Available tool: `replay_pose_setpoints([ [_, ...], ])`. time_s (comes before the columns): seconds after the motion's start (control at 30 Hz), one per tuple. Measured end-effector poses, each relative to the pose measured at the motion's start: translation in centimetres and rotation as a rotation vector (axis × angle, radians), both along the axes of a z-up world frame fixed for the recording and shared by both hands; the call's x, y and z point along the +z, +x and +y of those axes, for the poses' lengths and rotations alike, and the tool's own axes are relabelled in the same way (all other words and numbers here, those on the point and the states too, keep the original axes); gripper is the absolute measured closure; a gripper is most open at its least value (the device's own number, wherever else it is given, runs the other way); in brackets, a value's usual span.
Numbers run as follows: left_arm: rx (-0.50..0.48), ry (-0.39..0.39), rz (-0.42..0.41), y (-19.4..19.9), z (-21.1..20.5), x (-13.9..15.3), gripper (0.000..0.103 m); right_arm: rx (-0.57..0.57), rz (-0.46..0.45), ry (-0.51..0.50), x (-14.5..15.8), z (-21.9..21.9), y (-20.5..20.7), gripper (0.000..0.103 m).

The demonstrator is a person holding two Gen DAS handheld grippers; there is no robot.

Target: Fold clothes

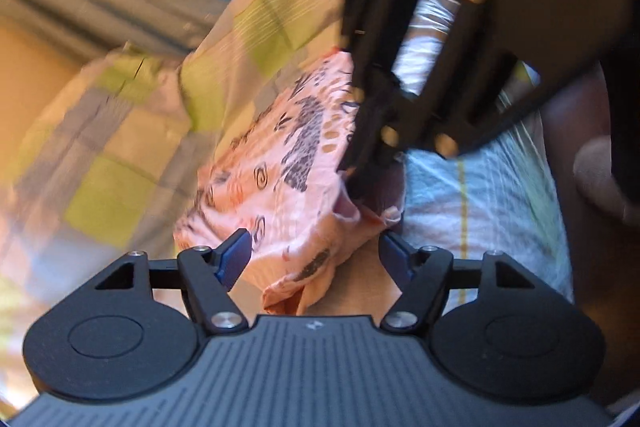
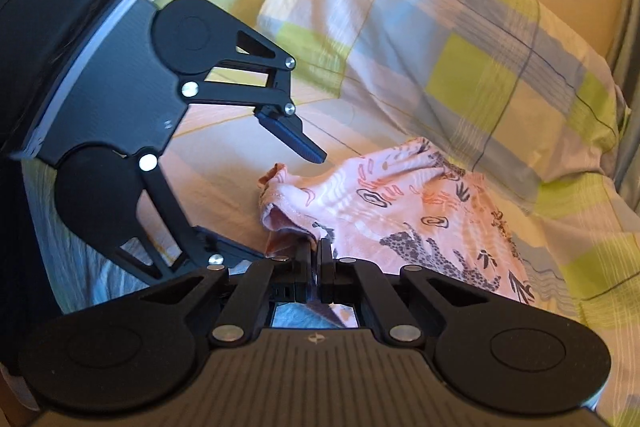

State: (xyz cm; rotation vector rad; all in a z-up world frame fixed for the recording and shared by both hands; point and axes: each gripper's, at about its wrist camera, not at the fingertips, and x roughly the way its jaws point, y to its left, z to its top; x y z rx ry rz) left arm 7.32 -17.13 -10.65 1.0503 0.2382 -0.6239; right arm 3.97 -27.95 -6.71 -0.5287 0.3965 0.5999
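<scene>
1. Left wrist view: left gripper (image 1: 316, 259) is seen w/ jaws spread wide, blue pads well apart; nothing is clamped btwn them; a bunched edge of the pink printed garment (image 1: 280, 163) is draped just in front of and partly btwn the fingers, but no pinch is seen.
2. Same view: right gripper (image 1: 354, 183) is seen from above at upper right, tips buried in the garment's edge; picture is motion-blurred, so fine detail can't be told.
3. Right wrist view: right gripper (image 2: 316, 259) is seen w/ jaws pressed together; a fold of the pink printed garment (image 2: 404, 215) is pinched btwn them, a strip of cloth showing thru the gap behind the fingers.
4. Same view: left gripper (image 2: 280, 199) is seen at left, fingers far apart; upper finger is held above the garment's rolled corner, lower finger beside it; whether either touches the cloth can't be told.
5. Garment is laid crumpled on a bed sheet (image 2: 224, 187), peach ground w/ leopard and squiggle print; a checked pillow (image 2: 440, 39) in green, blue and pale squares is set just behind it.
</scene>
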Motion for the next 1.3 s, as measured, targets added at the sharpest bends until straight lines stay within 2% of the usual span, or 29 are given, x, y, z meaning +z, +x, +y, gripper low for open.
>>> replay_pose_setpoints([
  [0.1, 0.071, -0.046, -0.005, 0.2, -0.2, -0.2, 0.044, 0.007, -0.002, -0.008, -0.1, 0.1, -0.2, 0.103],
  [0.17, 0.121, -0.09, 0.017, 0.5, -0.4, -0.1, 0.059, 0.0, -0.001, -0.004, -0.1, 0.0, -0.2, 0.103],
  [0.27, 0.16, -0.13, 0.02, 0.7, -0.2, 0.4, 0.068, -0.006, -0.004, -0.011, -0.2, 0.0, -0.1, 0.101],
  [0.3, 0.152, -0.134, 0.02, 0.7, 0.1, 0.6, 0.069, -0.007, -0.007, -0.017, -0.2, 0.0, -0.1, 0.098],
  [0.37, 0.121, -0.102, 0.006, 0.3, 0.4, 0.7, 0.069, -0.009, -0.016, -0.031, -0.4, 0.1, -0.4, 0.076],
  [0.4, 0.098, -0.077, -0.003, 0.2, 0.4, 0.6, 0.068, -0.011, -0.023, -0.036, -0.4, 0.1, -0.7, 0.072],
  [0.43, 0.081, -0.06, -0.009, 0.1, 0.5, 0.5, 0.068, -0.014, -0.031, -0.042, -0.4, 0.1, -0.9, 0.07],
  [0.53, 0.049, -0.029, -0.014, -0.3, 0.4, 0.1, 0.057, -0.031, -0.011, -0.066, -0.8, 0.1, -1.1, 0.07],
  [0.7, 0.01, -0.003, -0.042, -1.1, -0.7, -1.2, 0.06, -0.046, 0.004, -0.095, -1.3, 0.1, -1.4, 0.07],
  [0.73, 0.008, 0.006, -0.051, -1.0, -1.1, -1.4, 0.063, -0.048, 0.005, -0.096, -1.3, 0.1, -1.4, 0.068],
  [0.8, 0.018, 0.017, -0.051, -0.6, -1.6, -1.5, 0.078, -0.063, 0.003, -0.112, -1.6, 0.2, -1.3, 0.061],
  [0.83, 0.035, -0.002, -0.029, -0.2, -1.5, -1.1, 0.095, -0.069, -0.001, -0.124, -1.8, 0.2, -1.3, 0.053],
  [0.87, 0.052, -0.021, -0.006, 0.2, -1.5, -0.7, 0.096, -0.076, -0.005, -0.136, -1.9, 0.2, -1.2, 0.046],
  [1.0, 0.069, -0.119, 0.092, 1.5, -0.2, 1.8, 0.097, -0.063, -0.093, -0.237, -3.0, 1.0, -1.1, 0.043],
  [1.17, -0.002, -0.073, 0.1, 1.6, 0.3, 2.7, 0.097, 0.005, -0.201, -0.315, -3.3, 1.7, 0.4, 0.043],
  [1.23, -0.012, -0.063, 0.1, 1.6, 0.3, 2.8, 0.097, 0.018, -0.265, -0.393, -4.0, 1.6, 1.5, 0.044],
  [1.3, -0.016, -0.061, 0.096, 1.6, 0.4, 2.8, 0.097, 0.023, -0.296, -0.464, -4.7, 1.0, 2.8, 0.048],
])
